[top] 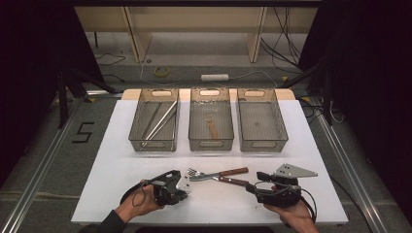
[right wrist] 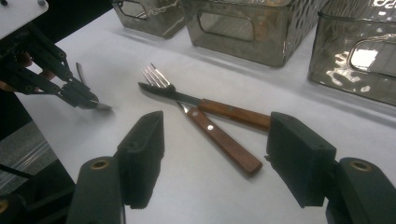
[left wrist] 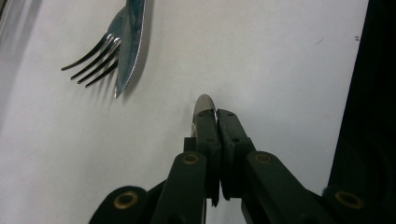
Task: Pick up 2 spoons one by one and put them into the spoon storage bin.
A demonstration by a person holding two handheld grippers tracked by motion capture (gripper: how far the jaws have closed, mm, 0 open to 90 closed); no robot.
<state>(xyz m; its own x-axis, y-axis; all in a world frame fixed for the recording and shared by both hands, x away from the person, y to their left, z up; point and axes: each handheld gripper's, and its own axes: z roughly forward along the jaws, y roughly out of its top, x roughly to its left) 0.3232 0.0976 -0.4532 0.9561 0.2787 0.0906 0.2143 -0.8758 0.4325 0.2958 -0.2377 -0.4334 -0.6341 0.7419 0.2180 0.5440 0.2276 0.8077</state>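
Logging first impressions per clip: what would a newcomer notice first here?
Probably the fork and knife crossed near the table's front edge, wooden handles splayed toward the open right gripper. Next, the left gripper shut on a thin metal piece. Behind stand three bins.

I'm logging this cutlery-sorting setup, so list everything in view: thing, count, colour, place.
Table: one, white, centre.
Bins: three, smoky clear, in a row at the far side.
Utensils in the left bin: several, silver, exact count unclear.
Fork in the middle bin: one, wooden handle.
Fork: one, wooden handle, near side, crossed with the knife.
Knife: one, wooden handle.
Left hand-held gripper: black, shut on a thin metal piece.
Right hand-held gripper: black, open.
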